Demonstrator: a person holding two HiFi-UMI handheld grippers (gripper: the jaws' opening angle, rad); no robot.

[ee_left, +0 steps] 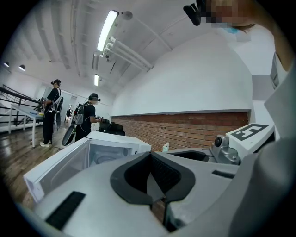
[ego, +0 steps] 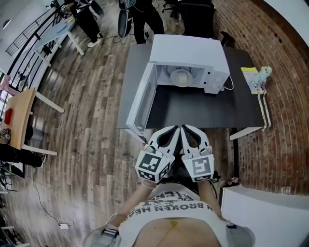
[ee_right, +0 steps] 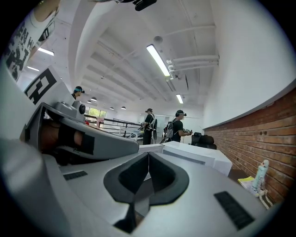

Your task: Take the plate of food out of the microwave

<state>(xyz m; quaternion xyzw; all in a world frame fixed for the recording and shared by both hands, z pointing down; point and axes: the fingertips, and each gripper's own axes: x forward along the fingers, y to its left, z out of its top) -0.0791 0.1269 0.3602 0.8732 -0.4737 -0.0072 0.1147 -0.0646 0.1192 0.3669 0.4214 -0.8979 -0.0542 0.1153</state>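
Plate of food (ego: 181,77): inside the microwave (ego: 193,54), on the cavity floor; a pale rounded heap seen through the open front.
Microwave: white, standing toward the far side of a dark table (ego: 193,108).
Door (ego: 142,99): swung wide open on the microwave's left, reaching out toward the table's near edge.
Left gripper (ego: 169,130): in front of the microwave at the table's near edge, well apart from the plate; jaws pressed together with nothing between them; pointed at the open cavity.
Right gripper (ego: 189,129): just beside the left gripper, equally short of the microwave; jaws closed tip to tip, empty.
Yellow booklet (ego: 250,77) and pale bottle (ego: 264,73): right of the microwave, at the table's right edge.
People (ego: 145,14): standing beyond the microwave on the wood floor.
Brick wall (ego: 280,120): right of the microwave, past the table.
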